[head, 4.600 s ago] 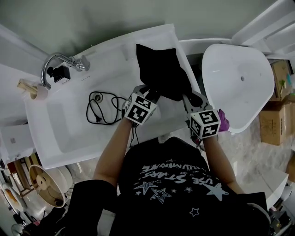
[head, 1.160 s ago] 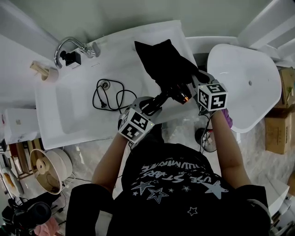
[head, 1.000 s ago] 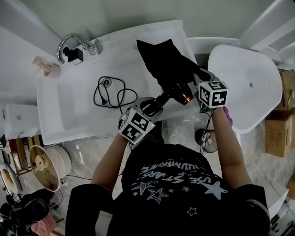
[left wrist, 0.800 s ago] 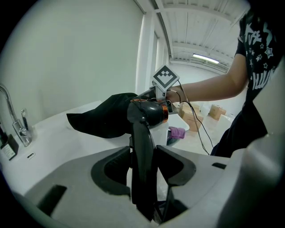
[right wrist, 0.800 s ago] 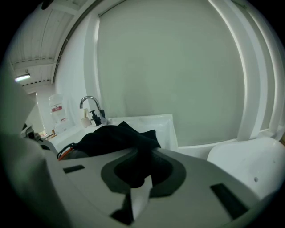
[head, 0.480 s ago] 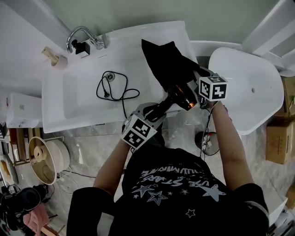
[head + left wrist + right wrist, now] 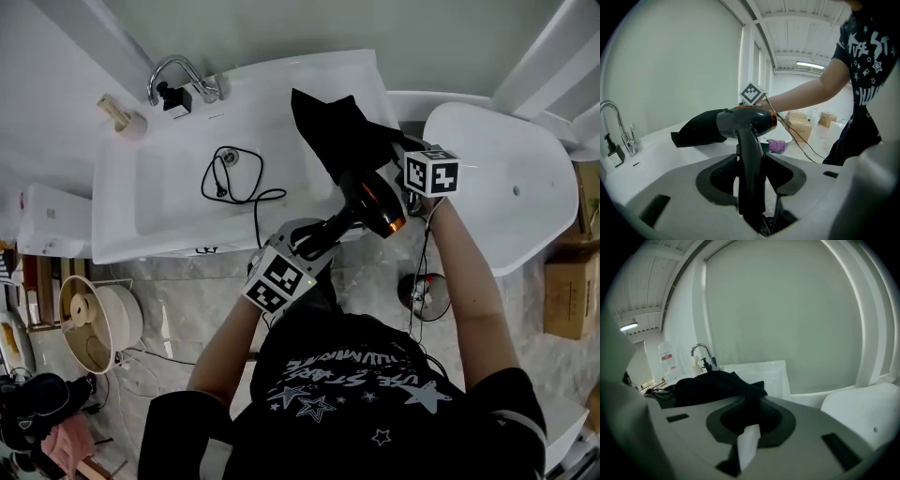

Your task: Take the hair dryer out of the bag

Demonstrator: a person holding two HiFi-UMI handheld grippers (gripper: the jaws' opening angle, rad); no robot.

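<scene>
Fingers of the left gripper (image 7: pixel 312 239) grasp the hair dryer (image 7: pixel 377 208) by its handle. Fingers of the right gripper (image 7: pixel 401 153) are clenched on the near right edge of the black bag (image 7: pixel 336 136).

The left gripper (image 7: pixel 317 236) reaches forward from a bent left arm (image 7: pixel 225 352) and tilts downward. Its jaws are clamped on the handle of the hair dryer (image 7: pixel 373 208). The right arm (image 7: pixel 466 281) stretches straighter and further forward. The right gripper (image 7: pixel 403 157) angles toward the left, its jaws nearly together, pinching the black bag (image 7: pixel 336 131). The two grippers are near each other but not touching.
</scene>
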